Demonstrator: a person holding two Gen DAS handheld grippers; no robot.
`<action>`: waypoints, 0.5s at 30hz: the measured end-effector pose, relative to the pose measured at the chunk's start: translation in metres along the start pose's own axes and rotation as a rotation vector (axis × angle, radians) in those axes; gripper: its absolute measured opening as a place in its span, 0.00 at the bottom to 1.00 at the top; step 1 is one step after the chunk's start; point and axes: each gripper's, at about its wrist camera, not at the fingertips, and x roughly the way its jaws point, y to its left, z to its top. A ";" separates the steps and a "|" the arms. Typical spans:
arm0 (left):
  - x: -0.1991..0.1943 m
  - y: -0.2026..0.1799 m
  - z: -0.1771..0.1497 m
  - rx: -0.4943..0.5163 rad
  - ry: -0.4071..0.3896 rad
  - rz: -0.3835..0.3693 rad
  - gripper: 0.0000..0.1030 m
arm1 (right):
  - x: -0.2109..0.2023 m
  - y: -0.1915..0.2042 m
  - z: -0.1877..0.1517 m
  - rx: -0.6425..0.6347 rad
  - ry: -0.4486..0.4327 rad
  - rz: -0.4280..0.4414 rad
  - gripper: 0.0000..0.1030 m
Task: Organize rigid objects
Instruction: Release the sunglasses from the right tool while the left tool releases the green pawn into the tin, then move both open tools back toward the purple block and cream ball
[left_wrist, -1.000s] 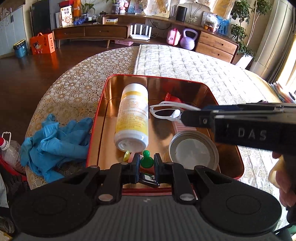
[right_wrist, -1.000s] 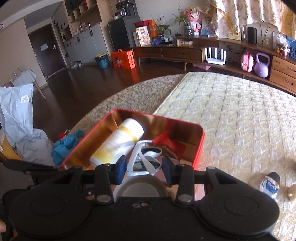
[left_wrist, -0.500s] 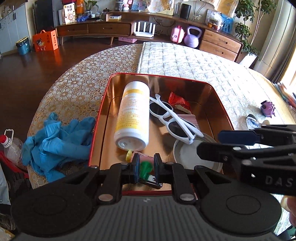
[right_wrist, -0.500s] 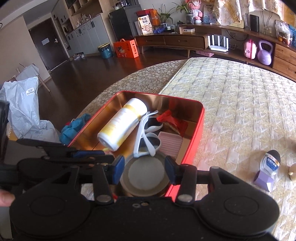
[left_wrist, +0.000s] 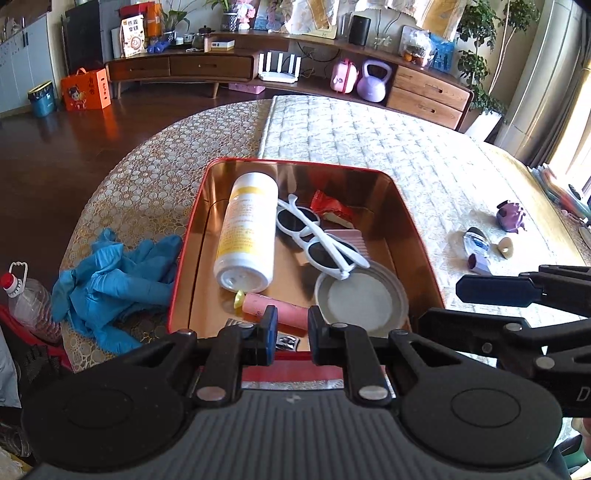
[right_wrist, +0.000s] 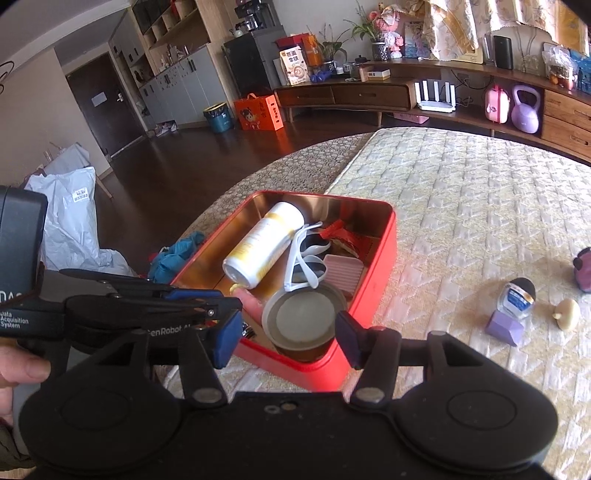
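Note:
A red tin tray (left_wrist: 184, 266) (right_wrist: 384, 258) holds a white-and-yellow bottle (left_wrist: 247, 232) lying on its side. Beside the bottle, white sunglasses (left_wrist: 317, 240) (right_wrist: 303, 266) rest partly on a round lid (left_wrist: 360, 299). A pink cylinder (left_wrist: 284, 314) lies at the near end. My left gripper (left_wrist: 290, 336) (right_wrist: 225, 301) hovers over the tray's near edge, shut, with nothing seen between its pads. My right gripper (right_wrist: 286, 343) (left_wrist: 443, 306) hangs over the tray's near right corner. Its jaws are opening and hold nothing.
Blue gloves (left_wrist: 110, 266) lie left of the tray, with a plastic bottle (left_wrist: 26, 299) below the table edge. On the quilted cloth to the right sit a small jar (right_wrist: 517, 297), a purple block (right_wrist: 504, 326), a tan piece (right_wrist: 567, 314) and a purple toy (left_wrist: 511, 216).
My right gripper let go of the white sunglasses, which now lie in the tray, then drew back and opened. The green piece seen between my left jaws is out of sight.

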 end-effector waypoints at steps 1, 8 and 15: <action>-0.003 -0.002 0.000 0.003 -0.004 -0.003 0.16 | -0.004 -0.001 -0.001 0.004 -0.006 0.003 0.57; -0.020 -0.020 -0.003 0.016 -0.025 -0.016 0.16 | -0.038 -0.008 -0.011 0.040 -0.068 -0.022 0.67; -0.032 -0.045 -0.006 0.034 -0.042 -0.044 0.16 | -0.070 -0.027 -0.028 0.085 -0.128 -0.072 0.83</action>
